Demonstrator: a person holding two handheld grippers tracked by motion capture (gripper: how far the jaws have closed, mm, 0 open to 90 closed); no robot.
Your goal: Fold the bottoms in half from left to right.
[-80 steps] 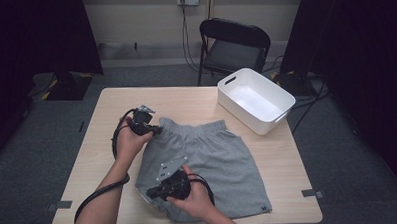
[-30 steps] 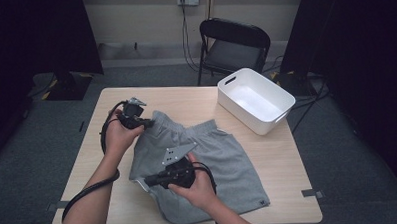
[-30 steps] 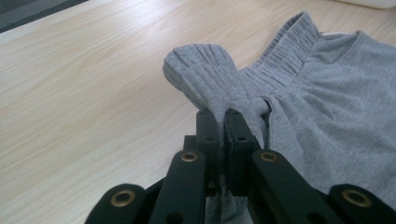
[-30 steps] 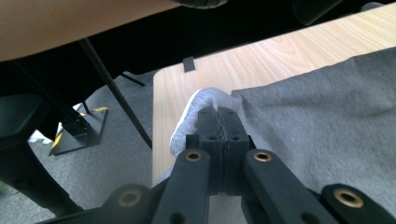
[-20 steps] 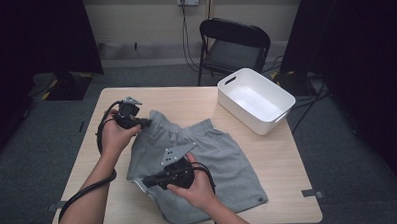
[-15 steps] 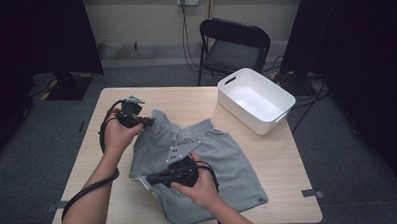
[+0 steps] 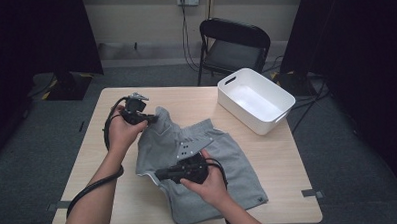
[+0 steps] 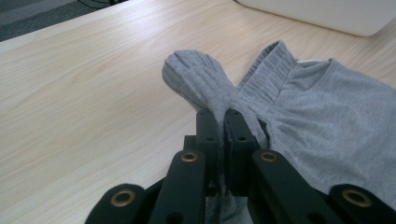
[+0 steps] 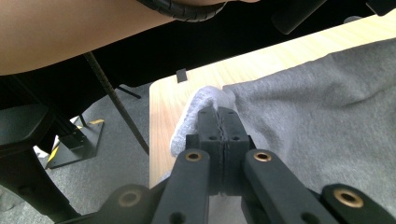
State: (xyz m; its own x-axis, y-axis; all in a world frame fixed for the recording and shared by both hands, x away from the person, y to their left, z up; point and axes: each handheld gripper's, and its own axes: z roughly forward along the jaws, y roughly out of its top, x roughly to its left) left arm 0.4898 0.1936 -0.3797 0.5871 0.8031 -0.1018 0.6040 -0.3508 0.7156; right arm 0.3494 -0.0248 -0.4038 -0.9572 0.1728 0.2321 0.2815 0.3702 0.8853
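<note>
We have the grey shorts (image 7: pixel 203 167) on the counter (image 7: pixel 288 159), left of the white bin (image 7: pixel 256 100). Left tool (image 7: pixel 149 118) is pinching the waistband corner; right tool (image 7: pixel 161 174) is pinching the near-left edge. Since 2.7 s ago the waistband corner got pulled further from the bin, bunching the fabric.

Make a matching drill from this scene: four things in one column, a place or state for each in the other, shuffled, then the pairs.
1. shorts
2. bin
3. chair
4. left gripper

a. white, empty, at the table's far right corner
b. shut on the waistband
c. grey, spread on the table
d. black, on the floor beyond the table

Pairs: 1-c, 2-a, 3-d, 4-b
</note>
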